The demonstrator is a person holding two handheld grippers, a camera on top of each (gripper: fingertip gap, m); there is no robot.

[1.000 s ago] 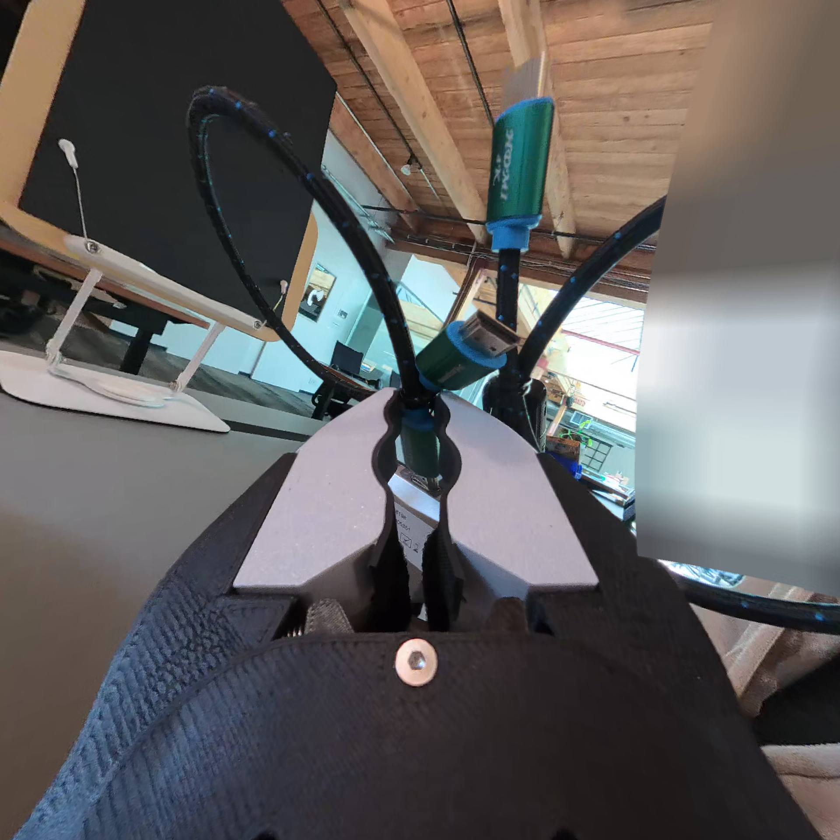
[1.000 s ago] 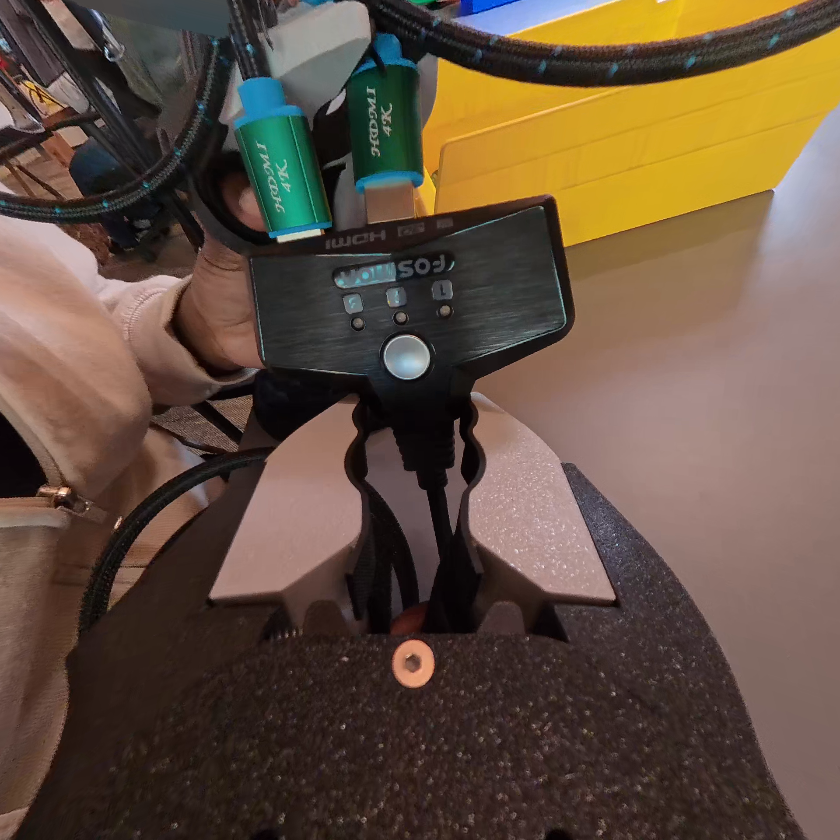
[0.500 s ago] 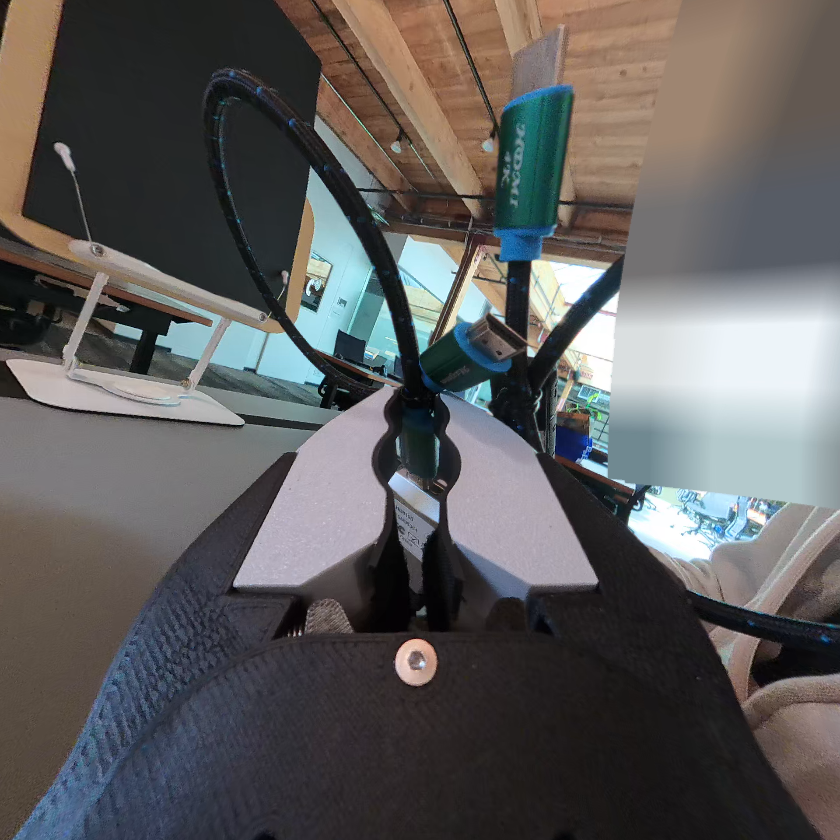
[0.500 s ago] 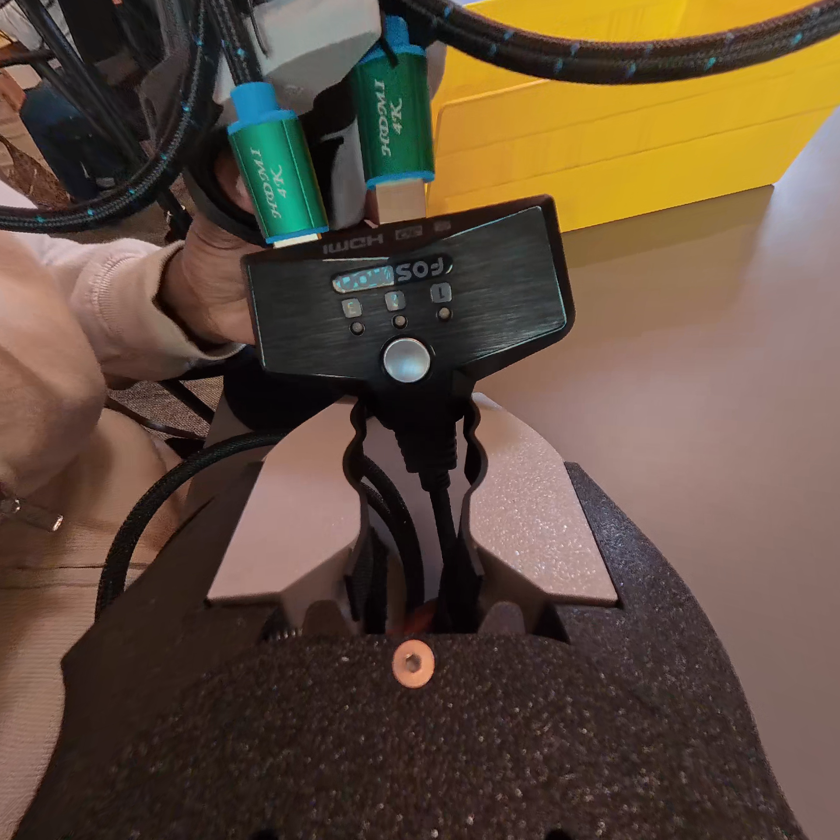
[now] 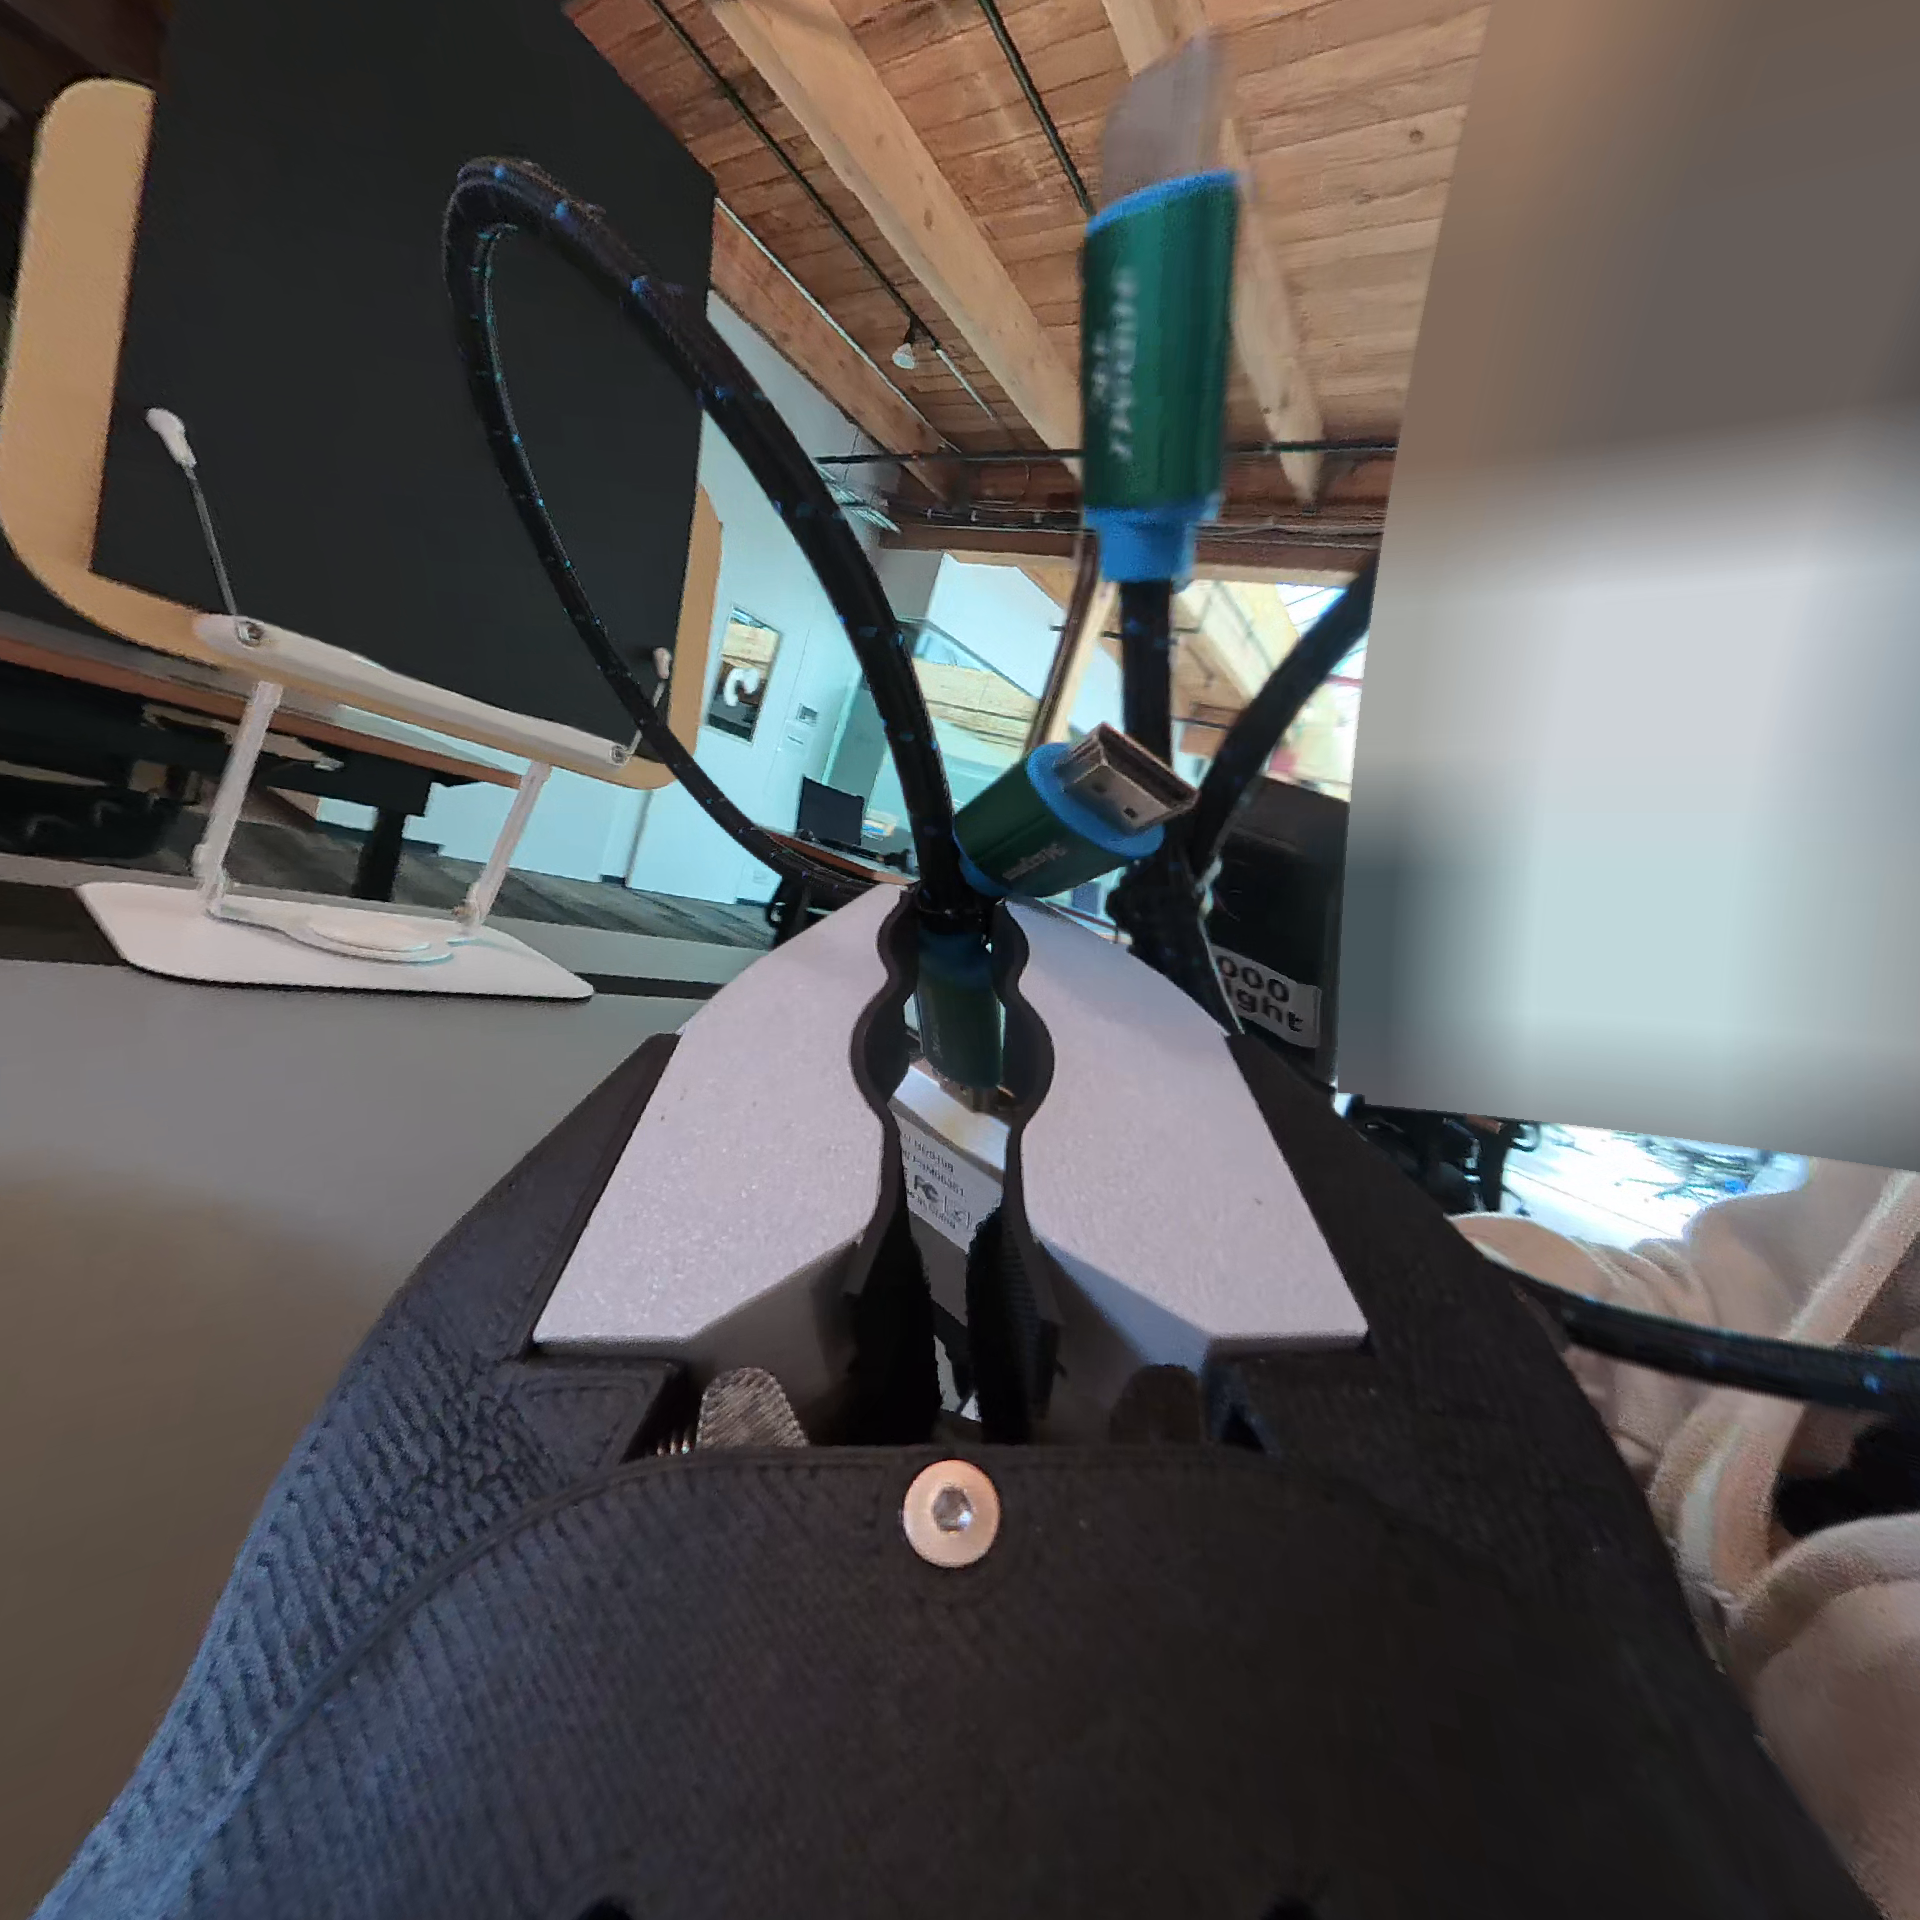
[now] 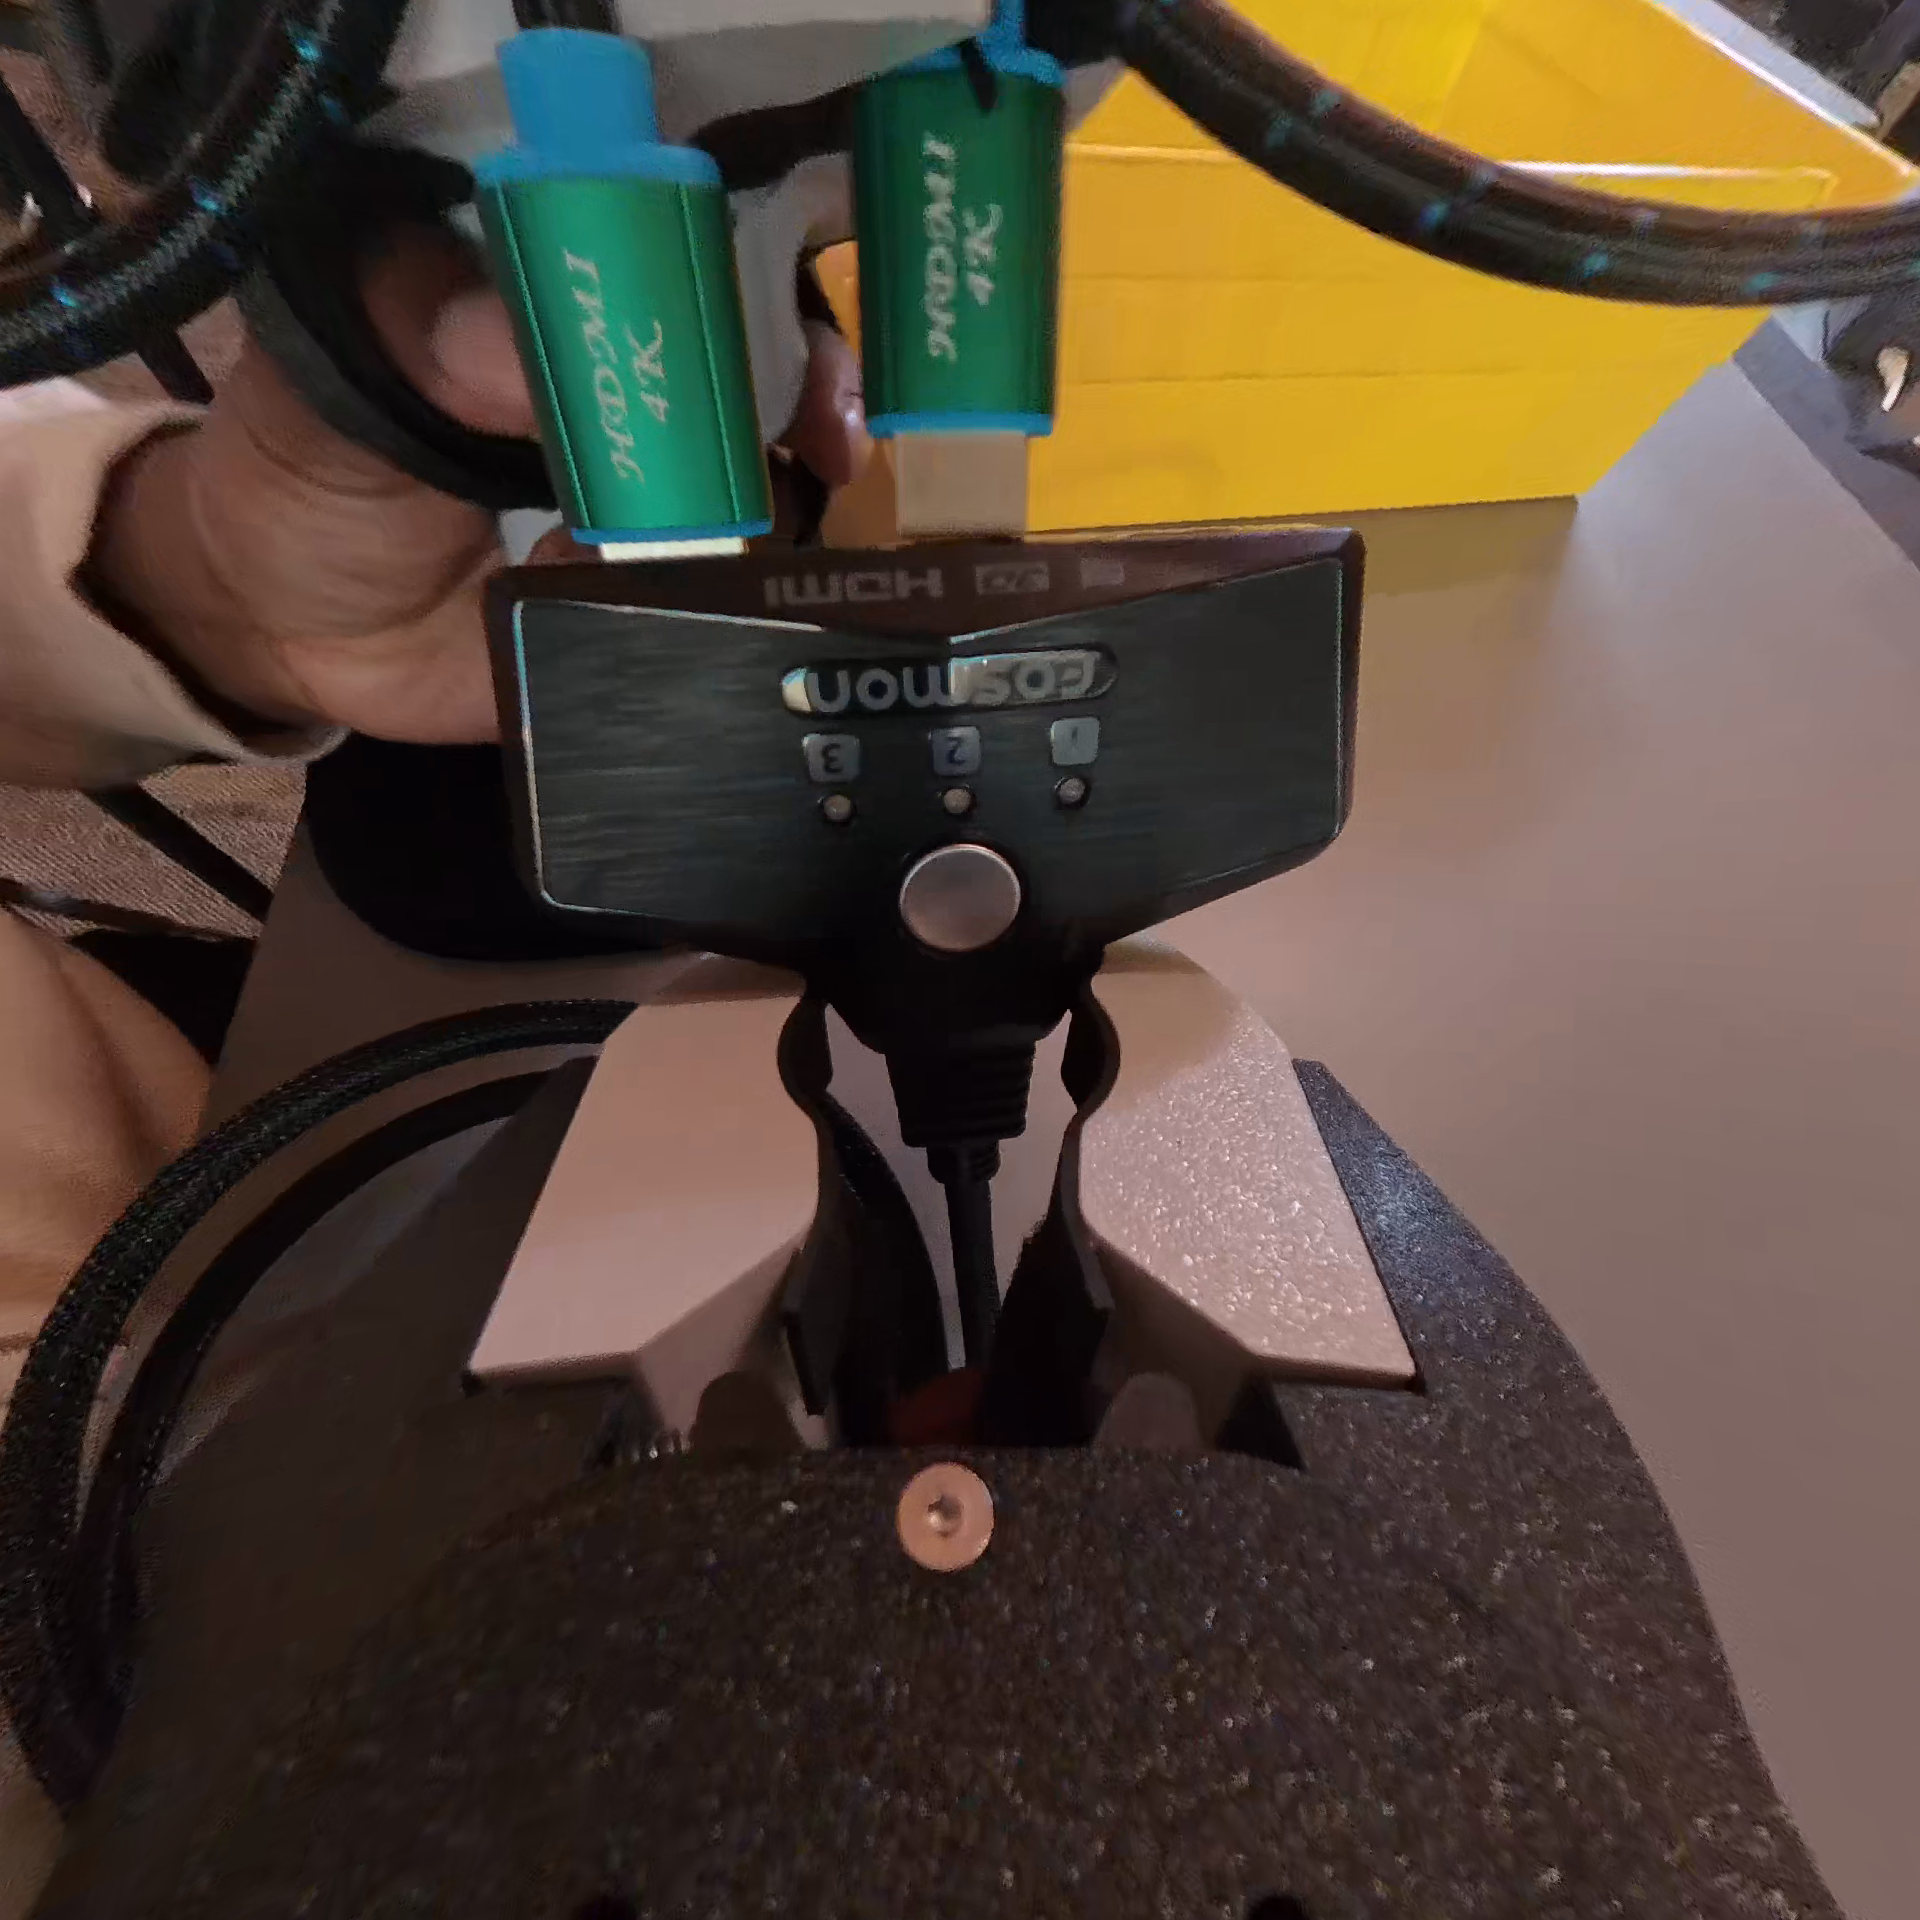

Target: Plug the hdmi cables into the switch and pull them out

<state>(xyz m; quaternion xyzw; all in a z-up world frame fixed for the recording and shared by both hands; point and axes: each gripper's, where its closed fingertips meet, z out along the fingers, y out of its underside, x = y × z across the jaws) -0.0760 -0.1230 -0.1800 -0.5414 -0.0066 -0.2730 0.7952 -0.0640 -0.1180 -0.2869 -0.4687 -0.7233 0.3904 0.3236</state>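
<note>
In the right wrist view my right gripper (image 6: 948,1023) is shut on the narrow tail of the black HDMI switch (image 6: 914,748), held above the table. One green HDMI plug (image 6: 634,353) sits fully in the switch's far edge at the left. A second green plug (image 6: 956,260) stands at the middle port with its metal tip showing. In the left wrist view my left gripper (image 5: 951,925) is shut on that plug (image 5: 958,1023), tip toward the switch's labelled underside (image 5: 951,1164). Two more green plugs (image 5: 1070,821) (image 5: 1153,364) hang free on braided cables.
A yellow bin (image 6: 1351,312) stands on the grey table (image 6: 1610,935) behind the switch. A person's hand (image 6: 312,582) and sleeve are at the left. Braided cables (image 6: 1455,208) loop overhead. A white stand (image 5: 343,935) sits on the table at the far left.
The middle plug's metal tip shows a little more above the switch edge. The left view has swung, and the upper free plug has swayed and blurred.
</note>
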